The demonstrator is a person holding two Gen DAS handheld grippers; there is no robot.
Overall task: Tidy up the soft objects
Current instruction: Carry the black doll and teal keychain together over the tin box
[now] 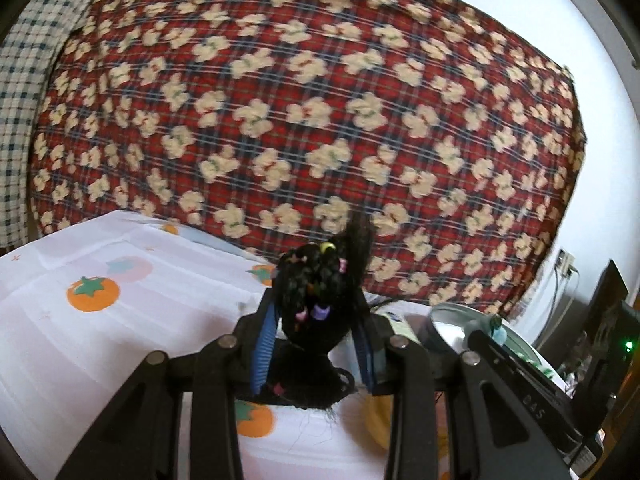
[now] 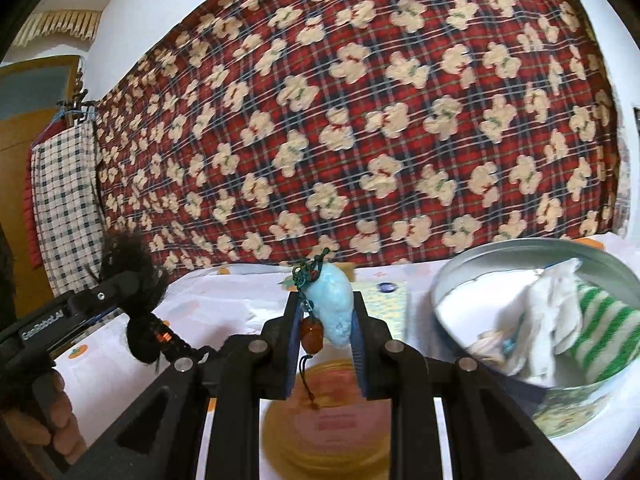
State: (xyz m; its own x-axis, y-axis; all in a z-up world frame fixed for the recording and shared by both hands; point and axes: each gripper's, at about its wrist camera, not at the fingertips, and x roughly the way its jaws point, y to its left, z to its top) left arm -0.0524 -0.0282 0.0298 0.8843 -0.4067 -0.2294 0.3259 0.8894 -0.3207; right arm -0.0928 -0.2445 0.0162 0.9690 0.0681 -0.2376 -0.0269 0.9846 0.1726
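Left wrist view: the left gripper (image 1: 316,344) is clenched on a black braided hair bundle (image 1: 320,292) with coloured bands, at 6 o'clock above the tomato-print cloth (image 1: 80,320).

Right wrist view: the right gripper (image 2: 326,332) grasps a light-blue plush charm (image 2: 334,308) at centre; a round tin (image 2: 580,396) of fabrics sits at 4 o'clock.

Both pics are bright w/ soft daylight, no hard shadows. The white wall (image 1: 520,20) at the far right is so bright it looks washed out. Fisheye bends everything; the corners go black. The red blanket (image 1: 304,120) looks a bit smeary. In the right wrist pic the near yellow dish (image 2: 332,432) and the tin (image 2: 500,268) are blurry.
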